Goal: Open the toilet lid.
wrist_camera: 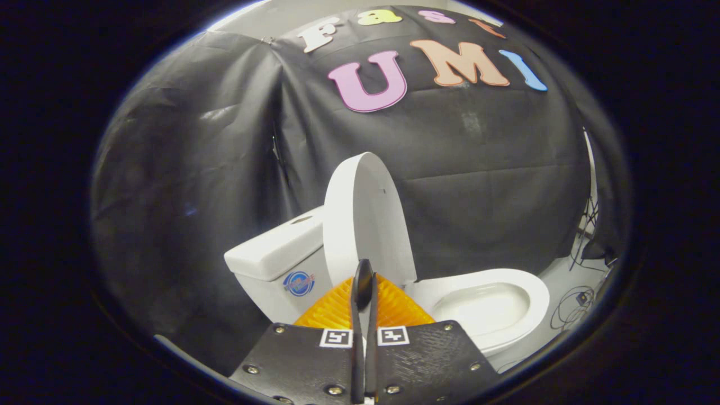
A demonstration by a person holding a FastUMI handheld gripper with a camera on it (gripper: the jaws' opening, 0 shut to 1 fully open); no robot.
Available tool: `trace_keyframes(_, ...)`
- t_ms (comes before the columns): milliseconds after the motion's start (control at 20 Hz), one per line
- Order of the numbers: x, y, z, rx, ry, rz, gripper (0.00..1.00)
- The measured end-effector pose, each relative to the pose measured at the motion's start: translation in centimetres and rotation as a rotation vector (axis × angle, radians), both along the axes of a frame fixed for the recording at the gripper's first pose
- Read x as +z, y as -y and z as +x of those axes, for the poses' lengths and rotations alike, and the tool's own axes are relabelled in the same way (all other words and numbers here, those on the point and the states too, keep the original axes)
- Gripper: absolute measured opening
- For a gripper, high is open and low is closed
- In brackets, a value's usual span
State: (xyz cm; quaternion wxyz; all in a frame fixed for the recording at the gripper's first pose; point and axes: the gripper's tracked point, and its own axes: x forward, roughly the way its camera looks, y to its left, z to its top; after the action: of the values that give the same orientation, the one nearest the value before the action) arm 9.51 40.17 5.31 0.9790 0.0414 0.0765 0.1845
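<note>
Toilet lid [365, 219], white oval plastic, already up, leaning near white ceramic tank [275, 253], just beyond fingers [364, 292]. Seat and bowl [495, 304] exposed. Fingers pressed together, gripping nothing. Task looks pretty much done; only backing off left, I'd say.

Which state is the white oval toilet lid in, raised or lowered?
Raised. The white oval toilet lid stands upright beside the white tank, with the white bowl uncovered. The gripper, fingers closed together, is just before the lid.
</note>
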Motion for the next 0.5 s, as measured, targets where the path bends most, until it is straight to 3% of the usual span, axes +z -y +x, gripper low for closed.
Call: trace_keyframes(500, 0.1, -2.3, -0.2, 0.046, 0.094, 0.011, 0.02)
